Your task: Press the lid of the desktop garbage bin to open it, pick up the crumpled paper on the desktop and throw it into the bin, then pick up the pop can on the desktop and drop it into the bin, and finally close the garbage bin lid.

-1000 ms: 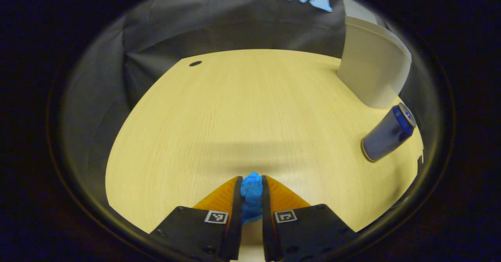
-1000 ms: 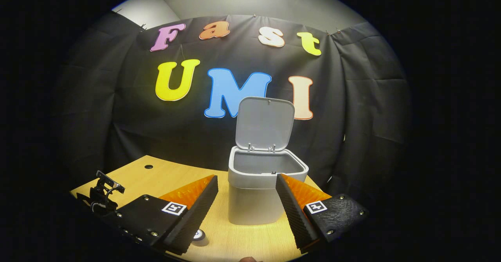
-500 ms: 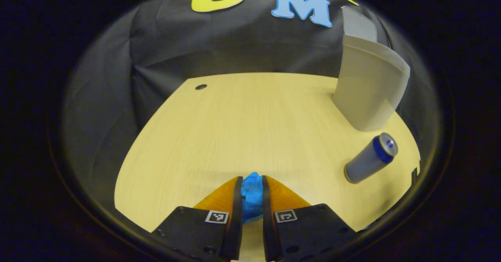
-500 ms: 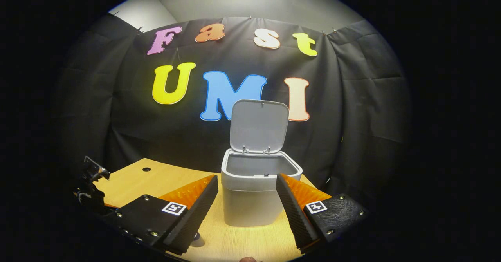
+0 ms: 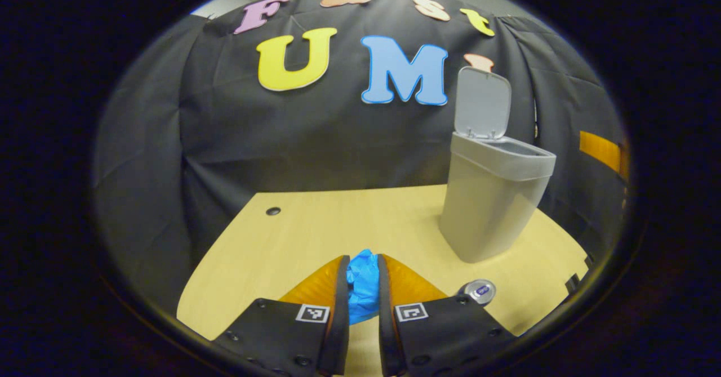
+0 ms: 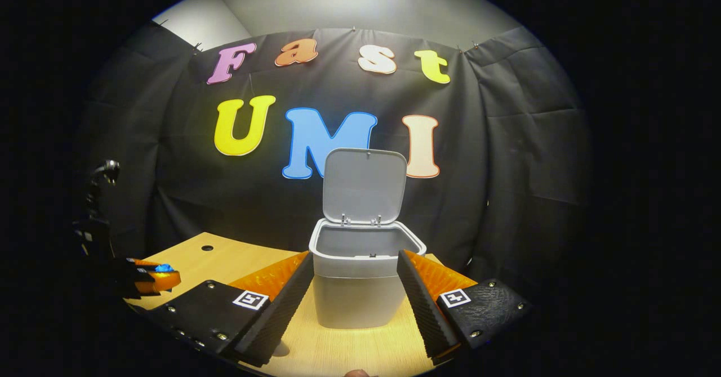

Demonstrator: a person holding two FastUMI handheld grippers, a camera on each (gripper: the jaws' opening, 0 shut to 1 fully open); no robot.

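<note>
Two fingers of the left gripper (image 5: 363, 278) are clamped together on the blue crumpled paper (image 5: 362, 285), which is pinched between them and held above the near edge of the table (image 5: 315, 230) in the left gripper view. Just past that gripper, toward the table's near right corner, the pop can (image 5: 477, 291) stands with its top showing. Farther back, at the right side of the table, the grey garbage bin (image 5: 490, 202) stands with its lid (image 5: 481, 103) swung upright. In the right gripper view, the right gripper (image 6: 355, 278) has its fingers spread wide apart, holding nothing, with the bin (image 6: 360, 292) seen between them beyond the tips. At that view's left edge, the left gripper (image 6: 155, 278) appears over the table's left edge.
</note>
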